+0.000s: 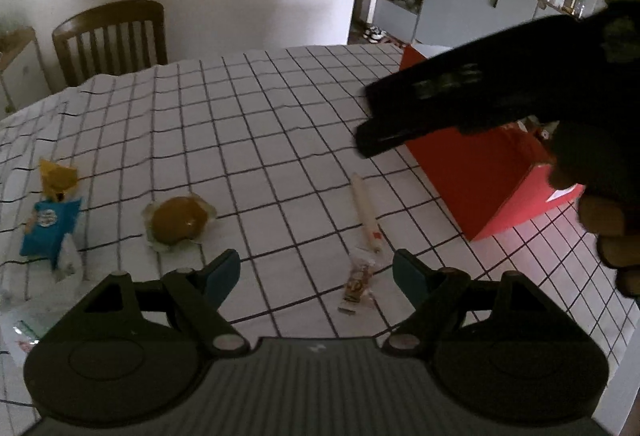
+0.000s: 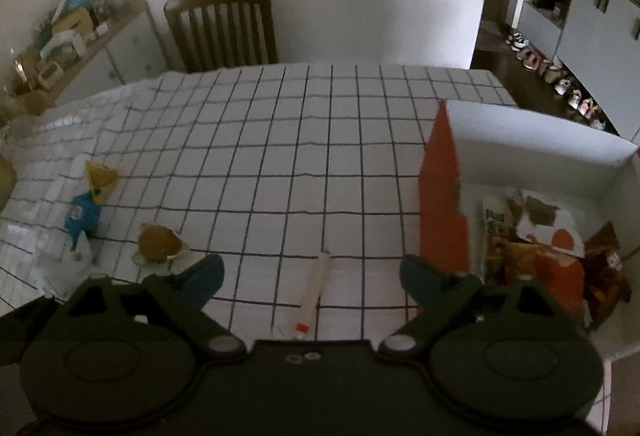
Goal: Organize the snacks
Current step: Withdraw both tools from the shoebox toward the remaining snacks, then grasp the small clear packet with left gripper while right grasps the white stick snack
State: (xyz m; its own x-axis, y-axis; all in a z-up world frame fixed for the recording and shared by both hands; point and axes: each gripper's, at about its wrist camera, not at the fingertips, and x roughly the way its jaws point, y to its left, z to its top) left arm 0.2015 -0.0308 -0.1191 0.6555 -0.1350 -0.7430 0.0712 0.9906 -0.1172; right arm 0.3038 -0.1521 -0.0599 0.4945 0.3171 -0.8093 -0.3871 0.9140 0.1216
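Loose snacks lie on the checked tablecloth (image 1: 256, 123): a white stick snack (image 1: 366, 213) (image 2: 314, 286), a small clear-wrapped candy (image 1: 358, 282), a wrapped round bun (image 1: 178, 222) (image 2: 158, 244), and a blue and yellow packet (image 1: 50, 215) (image 2: 86, 211). A red box (image 1: 480, 179) (image 2: 442, 203) with a white inside holds several snack packs (image 2: 552, 248). My left gripper (image 1: 316, 276) is open and empty above the candy. My right gripper (image 2: 312, 280) is open and empty over the stick snack; it appears dark in the left wrist view (image 1: 460, 107), above the box.
A wooden chair (image 2: 224, 27) stands at the table's far side. A cluttered sideboard (image 2: 76, 47) is at the left. Grey cabinets (image 2: 600, 23) and shoes on the floor (image 2: 556, 75) are at the right. White wrappers (image 1: 24, 324) lie at the table's near left.
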